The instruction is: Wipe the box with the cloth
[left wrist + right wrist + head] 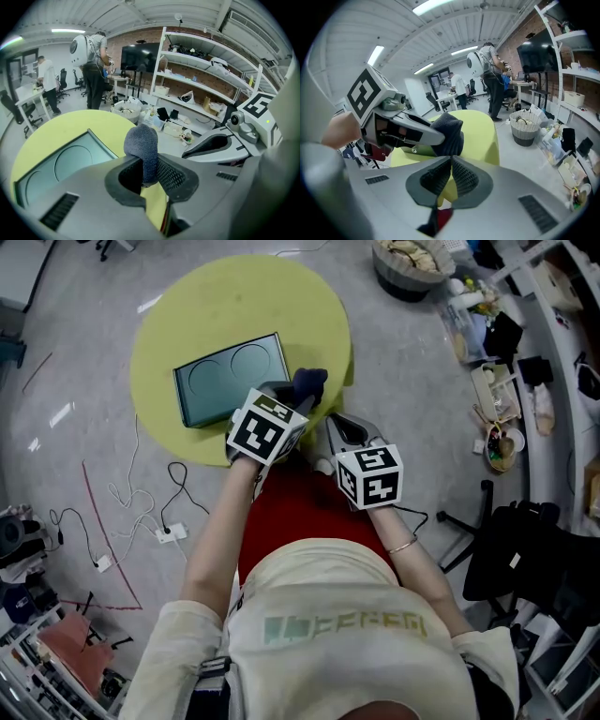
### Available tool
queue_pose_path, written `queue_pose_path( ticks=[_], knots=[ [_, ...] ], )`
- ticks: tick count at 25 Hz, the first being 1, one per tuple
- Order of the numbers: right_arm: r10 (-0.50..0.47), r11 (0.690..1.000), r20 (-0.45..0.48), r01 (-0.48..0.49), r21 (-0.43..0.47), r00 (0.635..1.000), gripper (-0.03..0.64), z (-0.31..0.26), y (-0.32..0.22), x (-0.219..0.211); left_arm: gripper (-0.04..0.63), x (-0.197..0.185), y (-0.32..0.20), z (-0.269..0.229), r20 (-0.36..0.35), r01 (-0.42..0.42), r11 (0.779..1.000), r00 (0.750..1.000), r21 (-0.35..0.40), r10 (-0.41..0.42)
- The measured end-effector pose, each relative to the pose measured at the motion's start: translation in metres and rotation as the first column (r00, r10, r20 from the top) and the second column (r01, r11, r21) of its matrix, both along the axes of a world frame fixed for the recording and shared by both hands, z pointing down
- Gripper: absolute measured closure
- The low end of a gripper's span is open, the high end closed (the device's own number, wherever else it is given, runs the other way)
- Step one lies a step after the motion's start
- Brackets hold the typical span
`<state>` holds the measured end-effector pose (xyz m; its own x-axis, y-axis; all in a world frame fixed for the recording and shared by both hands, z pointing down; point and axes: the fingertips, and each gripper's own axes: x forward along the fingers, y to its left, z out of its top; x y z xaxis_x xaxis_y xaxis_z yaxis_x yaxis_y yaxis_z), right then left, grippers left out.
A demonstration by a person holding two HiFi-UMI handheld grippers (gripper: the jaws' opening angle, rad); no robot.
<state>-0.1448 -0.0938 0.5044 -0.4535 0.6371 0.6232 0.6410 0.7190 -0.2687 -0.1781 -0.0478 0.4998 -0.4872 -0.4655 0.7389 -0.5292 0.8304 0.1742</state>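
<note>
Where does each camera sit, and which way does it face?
Left gripper view: rides the left hand-held gripper, facing the box; jaws grip the cloth.
Right gripper view: rides the right hand-held gripper, jaws together, facing the left one.
Head view: on the person's head, facing steeply down; forearms, shirt show.
All share the yellow table.

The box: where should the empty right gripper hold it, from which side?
Probably the right short edge of the box, coming from the right: it lies flat, so only the thin rim offers a pinch, and that end is nearest the right gripper.
</note>
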Motion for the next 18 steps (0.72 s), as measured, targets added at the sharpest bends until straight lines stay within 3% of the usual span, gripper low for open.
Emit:
queue_pose_path(
  ticks=[9, 18],
  knots=[
    [-0.046, 0.999, 0.025, 0.045, 0.002, 0.999, 0.578, -0.004, -0.006, 0.012, 0.529, 0.040, 0.002, -0.004, -0.023, 0.120, 0.989, 0.993, 0.092, -0.118],
    [-0.101, 0.995, 0.050, 0.102, -0.021, 0.994, 0.578, -0.016, -0.002, 0.017, 0.529, 0.075, 0.029, -0.020, 0.022, 0.299, 0.947, 0.953, 0.115, -0.303]
  ],
)
